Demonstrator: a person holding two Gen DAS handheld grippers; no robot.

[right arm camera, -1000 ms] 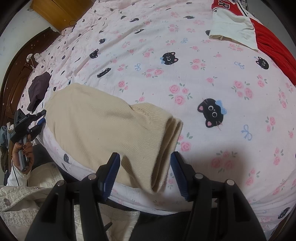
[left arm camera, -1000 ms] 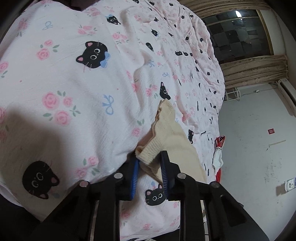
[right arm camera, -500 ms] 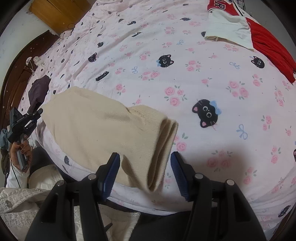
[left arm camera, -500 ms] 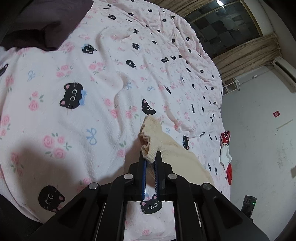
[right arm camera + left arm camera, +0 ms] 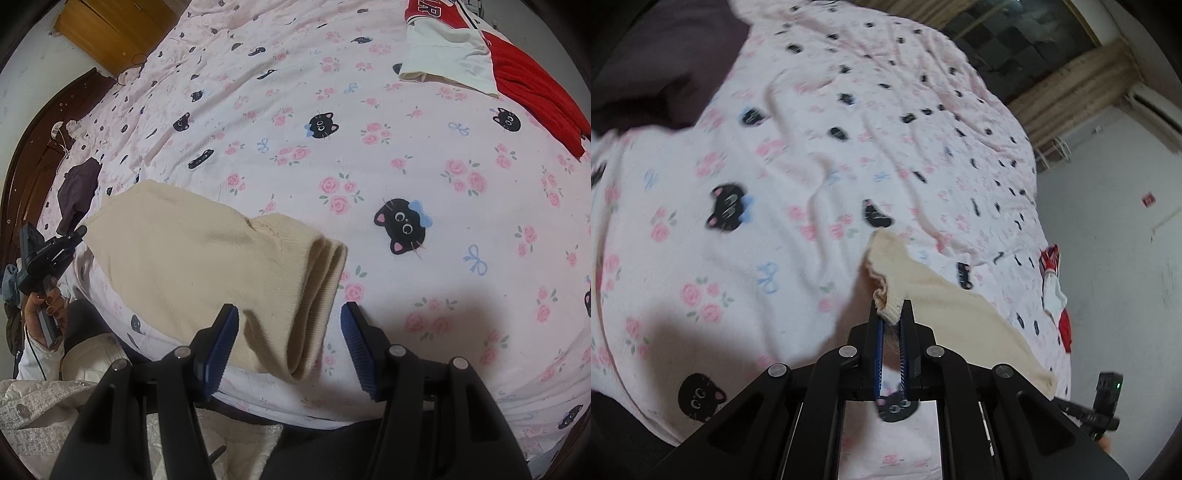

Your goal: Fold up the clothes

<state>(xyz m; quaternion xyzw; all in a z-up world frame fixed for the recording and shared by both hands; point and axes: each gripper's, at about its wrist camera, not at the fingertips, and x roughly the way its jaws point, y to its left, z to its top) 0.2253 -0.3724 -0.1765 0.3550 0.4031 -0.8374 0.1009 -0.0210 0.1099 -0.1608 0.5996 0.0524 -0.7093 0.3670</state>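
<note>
A cream knit garment [image 5: 207, 258] lies on the pink cat-print bedsheet [image 5: 369, 155] near the bed's front edge, its folded end toward the right. My left gripper [image 5: 891, 314] is shut on the cream garment's [image 5: 945, 306] ribbed corner and lifts it off the sheet. It also shows at the far left of the right wrist view [image 5: 79, 232], at the garment's left corner. My right gripper [image 5: 290, 317] is open, its blue pads either side of the garment's folded end, just above it.
A red and white garment [image 5: 472, 55] lies at the far right of the bed. A dark purple garment [image 5: 75, 188] lies at the left, by the wooden headboard [image 5: 33, 147]. A wooden cabinet [image 5: 110, 29] stands behind. A wall and window [image 5: 1027, 40] lie beyond the bed.
My left gripper closed on the garment's ribbed corner and has lifted and pulled it back. My right gripper stayed open over the folded end and has barely moved.
</note>
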